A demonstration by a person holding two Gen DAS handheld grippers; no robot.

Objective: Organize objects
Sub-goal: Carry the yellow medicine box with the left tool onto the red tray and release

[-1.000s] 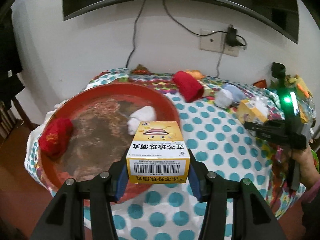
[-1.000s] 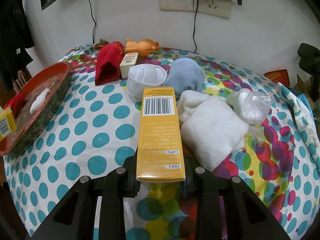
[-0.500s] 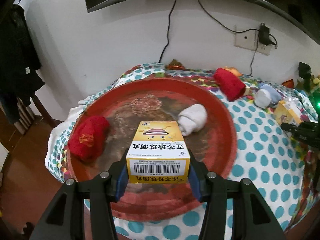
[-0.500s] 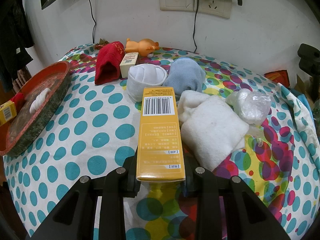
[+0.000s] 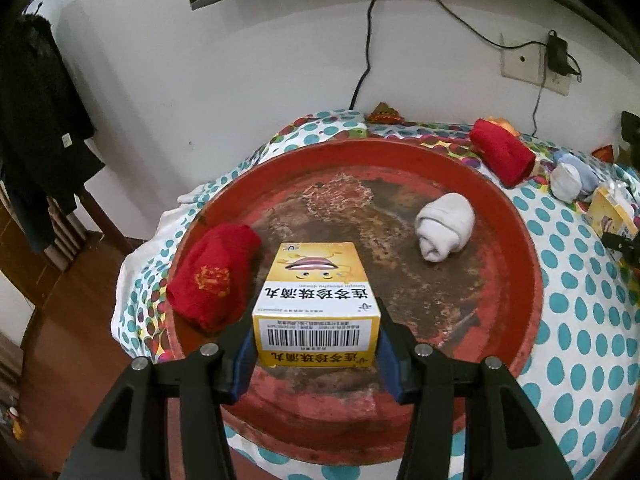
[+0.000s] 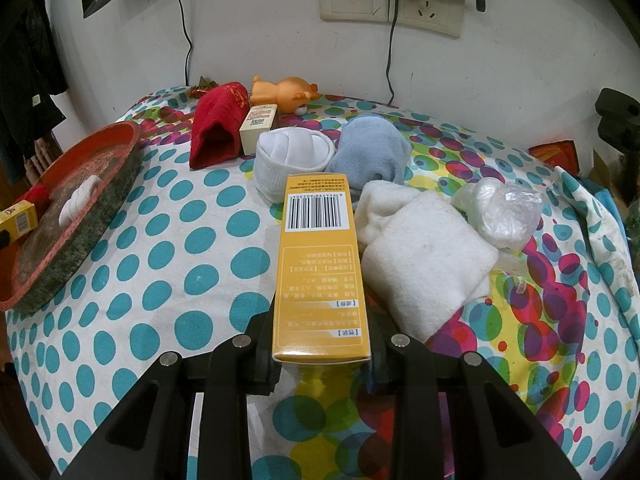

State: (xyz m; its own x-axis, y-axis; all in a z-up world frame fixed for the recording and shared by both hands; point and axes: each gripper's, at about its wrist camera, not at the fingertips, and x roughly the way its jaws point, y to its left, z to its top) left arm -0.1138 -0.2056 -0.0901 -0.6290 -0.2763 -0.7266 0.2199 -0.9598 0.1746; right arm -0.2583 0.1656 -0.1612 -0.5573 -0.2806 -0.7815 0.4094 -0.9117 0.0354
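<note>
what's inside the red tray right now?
In the red tray: a rolled red sock and a rolled white sock. The left gripper holds a yellow box over it, hiding the floor beneath.

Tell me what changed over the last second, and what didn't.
The left gripper, still shut on the small yellow box, carried it leftward from the dotted cloth to over the red tray. The right gripper kept holding the long yellow box in place; the socks stayed put.

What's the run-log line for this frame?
left gripper: shut on small yellow box, over red tray | right gripper: shut on long yellow box
</note>
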